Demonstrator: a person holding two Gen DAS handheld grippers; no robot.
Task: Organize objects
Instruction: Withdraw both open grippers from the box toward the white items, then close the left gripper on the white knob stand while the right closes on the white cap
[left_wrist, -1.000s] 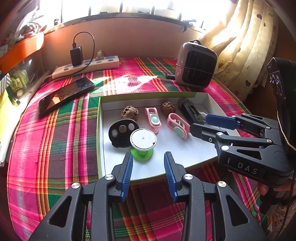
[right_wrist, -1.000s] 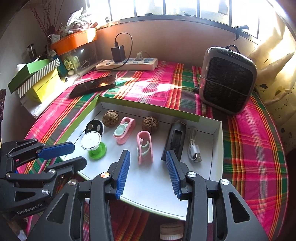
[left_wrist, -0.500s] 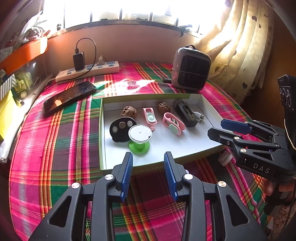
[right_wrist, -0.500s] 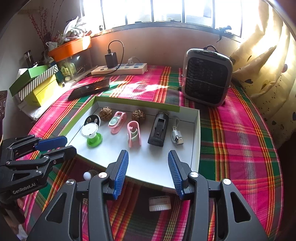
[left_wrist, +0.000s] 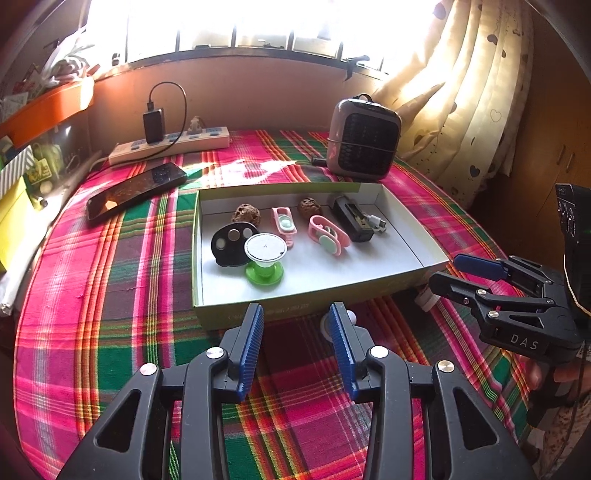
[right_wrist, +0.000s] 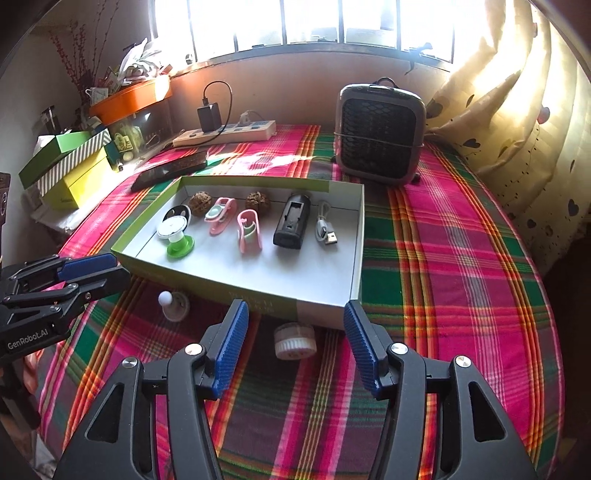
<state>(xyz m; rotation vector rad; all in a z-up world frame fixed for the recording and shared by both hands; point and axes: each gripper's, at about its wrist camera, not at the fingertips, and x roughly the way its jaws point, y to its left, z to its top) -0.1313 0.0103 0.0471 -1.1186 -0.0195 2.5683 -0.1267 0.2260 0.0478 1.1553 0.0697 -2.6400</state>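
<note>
We see a shallow cardboard tray (right_wrist: 356, 236), white inside with green outer walls, lying on the plaid-covered worktop (right_wrist: 461, 266). Its contents sit in a loose row: a black oval piece with round studs (left_wrist: 231, 243), a green spool with a white top (right_wrist: 177, 236), two wrinkled brown walnuts (right_wrist: 200, 201) (right_wrist: 258, 200), two pink clips with pale green inserts (right_wrist: 220, 215) (right_wrist: 249, 230), a black rectangular device (right_wrist: 292, 221) and a coiled white USB cable (right_wrist: 325, 227).

Two things lie outside the tray, on the cloth just beside its near wall. One is a short white ribbed roll (right_wrist: 295, 340). The other is a small white knob-topped piece (right_wrist: 173, 301); the view is too dim here for us to say what it is.

Our left gripper (left_wrist: 295, 328) hangs over the cloth near the tray's front wall, its blue-padded fingers (left_wrist: 251, 339) apart and opening, with nothing between them. Our right gripper (right_wrist: 293, 338) hangs above the ribbed roll, its fingers (right_wrist: 231, 343) also opening, standing to either side of the roll without pressing on it.

Behind the tray stand a grey fan heater (right_wrist: 380, 133), a dark phone (left_wrist: 136, 190) and a power strip (left_wrist: 170, 146) with a black charger plugged in.
</note>
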